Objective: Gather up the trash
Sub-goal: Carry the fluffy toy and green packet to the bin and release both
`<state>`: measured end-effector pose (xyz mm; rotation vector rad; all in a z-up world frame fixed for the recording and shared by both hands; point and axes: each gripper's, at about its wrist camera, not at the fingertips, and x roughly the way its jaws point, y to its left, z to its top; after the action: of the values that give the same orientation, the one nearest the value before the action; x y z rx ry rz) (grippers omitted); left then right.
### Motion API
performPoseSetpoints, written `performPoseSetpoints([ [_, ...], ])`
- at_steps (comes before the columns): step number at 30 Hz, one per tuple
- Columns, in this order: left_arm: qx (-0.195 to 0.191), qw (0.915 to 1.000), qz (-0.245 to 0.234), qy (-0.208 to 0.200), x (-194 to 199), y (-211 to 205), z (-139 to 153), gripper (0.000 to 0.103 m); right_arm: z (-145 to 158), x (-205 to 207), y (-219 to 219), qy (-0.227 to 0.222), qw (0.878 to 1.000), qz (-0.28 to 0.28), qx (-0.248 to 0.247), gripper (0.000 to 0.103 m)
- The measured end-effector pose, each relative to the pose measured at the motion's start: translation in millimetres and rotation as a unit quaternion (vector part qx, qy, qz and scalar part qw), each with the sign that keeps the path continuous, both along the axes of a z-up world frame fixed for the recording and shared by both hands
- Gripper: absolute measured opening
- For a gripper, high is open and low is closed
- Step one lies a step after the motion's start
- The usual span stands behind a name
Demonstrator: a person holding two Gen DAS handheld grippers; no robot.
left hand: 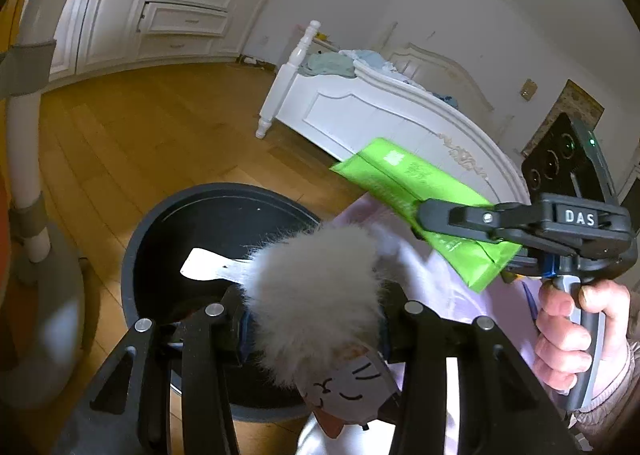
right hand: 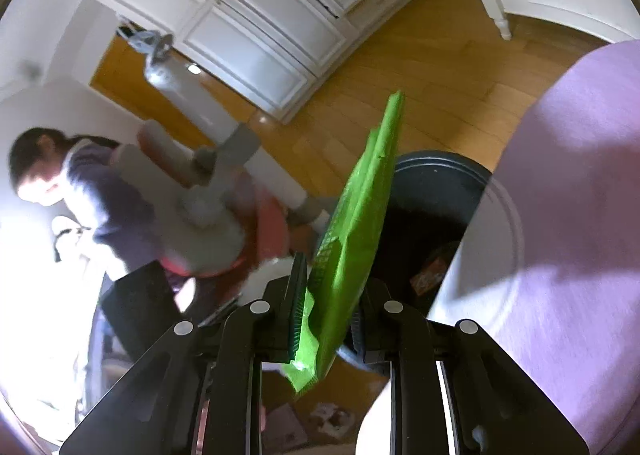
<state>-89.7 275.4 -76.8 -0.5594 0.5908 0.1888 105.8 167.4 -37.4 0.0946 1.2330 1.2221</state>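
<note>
Wooden floor (left hand: pixel 140 127), dark bin (left hand: pixel 208 215) below; right gripper (right hand: pixel 332 311) pinching green packet (right hand: pixel 360 207); left gripper (left hand: pixel 312 319) clamped round fluffy slipper (left hand: pixel 316 287).

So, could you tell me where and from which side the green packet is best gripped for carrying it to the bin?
Grip the green packet across its flat faces near one short end, coming in from that end. It is thin and flat, so narrow jaws close on it easily. The right gripper holds it that way now, leaving the long free end pointing toward the dark bin.
</note>
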Motion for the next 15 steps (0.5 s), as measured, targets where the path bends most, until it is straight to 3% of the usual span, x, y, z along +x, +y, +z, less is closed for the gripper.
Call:
performPoseSetpoints([
  [2,-0.003,1.0,0.001,0.003,4,4,-5,0.044,-8,2,9,-0.007,1.0,0.0,-0.016,0.01],
  [9,-0.005,0.9999,-0.001,0.013,9,13,-15,0.047,-26,8,25,-0.039,0.998,-0.001,-0.052,0.009],
  [11,0.002,0.9997,0.001,0.026,15,13,-16,0.06,-29,8,28,-0.051,0.997,0.001,-0.065,0.009],
  [12,0.005,0.9995,0.004,0.03,16,13,-16,0.076,-31,8,29,-0.056,0.996,-0.001,-0.072,0.01],
  [14,0.011,0.9996,0.01,0.024,15,15,-13,0.089,-33,10,29,-0.056,0.996,-0.004,-0.073,0.031],
  [15,0.013,0.9997,0.01,0.02,14,15,-11,0.089,-33,12,24,-0.058,0.996,-0.011,-0.066,0.034],
])
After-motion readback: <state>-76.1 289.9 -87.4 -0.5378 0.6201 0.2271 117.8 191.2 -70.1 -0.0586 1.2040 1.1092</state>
